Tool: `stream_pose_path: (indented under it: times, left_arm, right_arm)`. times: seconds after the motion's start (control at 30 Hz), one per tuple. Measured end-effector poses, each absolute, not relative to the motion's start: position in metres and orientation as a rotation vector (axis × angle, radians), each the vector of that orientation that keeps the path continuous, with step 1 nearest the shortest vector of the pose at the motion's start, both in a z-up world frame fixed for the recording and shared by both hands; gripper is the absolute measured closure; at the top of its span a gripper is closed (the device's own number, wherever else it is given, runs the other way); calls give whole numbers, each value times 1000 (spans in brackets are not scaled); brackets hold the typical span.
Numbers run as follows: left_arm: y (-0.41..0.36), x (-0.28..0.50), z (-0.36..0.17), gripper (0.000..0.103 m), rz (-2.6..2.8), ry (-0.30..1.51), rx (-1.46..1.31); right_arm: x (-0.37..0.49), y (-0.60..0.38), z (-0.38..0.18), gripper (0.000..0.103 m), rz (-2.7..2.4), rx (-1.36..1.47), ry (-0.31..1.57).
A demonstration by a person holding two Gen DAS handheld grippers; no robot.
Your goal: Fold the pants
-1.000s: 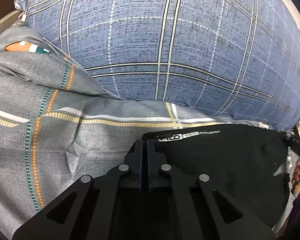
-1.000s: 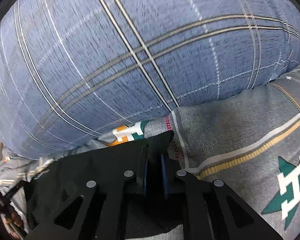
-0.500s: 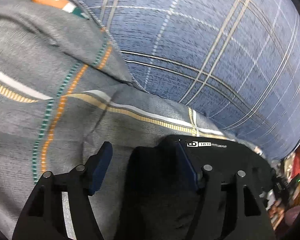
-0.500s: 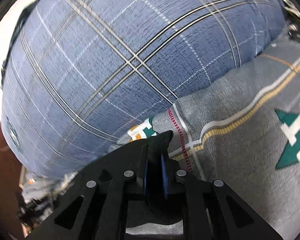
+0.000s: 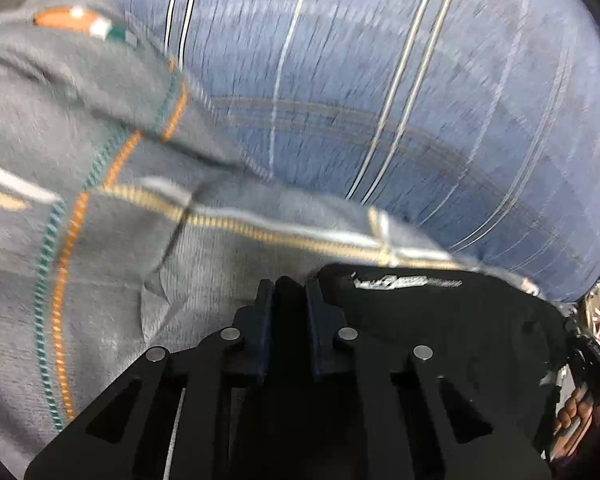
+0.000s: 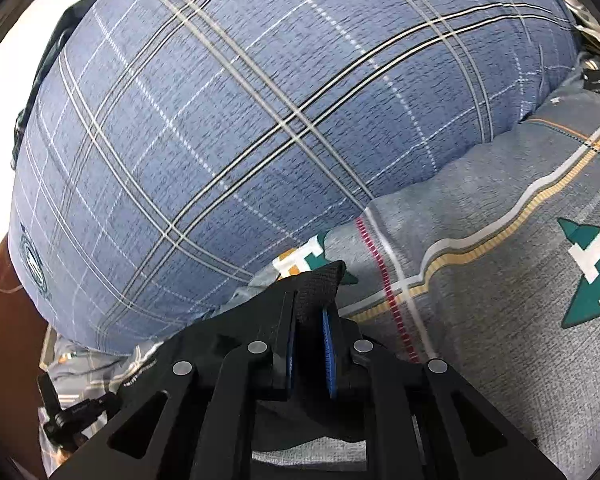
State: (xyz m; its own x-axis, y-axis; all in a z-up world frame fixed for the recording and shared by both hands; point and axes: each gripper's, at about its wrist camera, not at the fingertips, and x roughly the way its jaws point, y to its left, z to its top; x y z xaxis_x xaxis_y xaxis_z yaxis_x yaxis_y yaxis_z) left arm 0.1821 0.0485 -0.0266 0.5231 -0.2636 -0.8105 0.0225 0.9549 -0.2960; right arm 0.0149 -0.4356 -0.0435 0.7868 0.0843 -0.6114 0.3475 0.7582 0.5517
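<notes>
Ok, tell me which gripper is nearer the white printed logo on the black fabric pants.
Left. The left gripper, just closed on the pants, sits beside the logo; the right gripper pinches a corner far from it.

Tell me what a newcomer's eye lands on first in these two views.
A big blue plaid pillow fills the upper part of both views, lying on a gray patterned bedsheet. Low in each frame, black pants stretch across the sheet, one edge pinched in the left gripper, a corner clamped in the right gripper.
</notes>
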Motion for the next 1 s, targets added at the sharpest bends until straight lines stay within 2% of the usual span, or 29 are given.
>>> stream_pose_path:
  times: [0.7,0.87,1.0]
  left_arm:
    - [52,148,27,94,-353,868,-285]
    - [50,148,21,93,-299,874,-225]
    - [61,159,2,90,-231,942,-244]
  right_arm:
    - [-9,-448,-15,92,-88,781,514]
    - [-4,-450,-20,92,-111,731,557]
    - [6,-460,-34,87,-121,757,635]
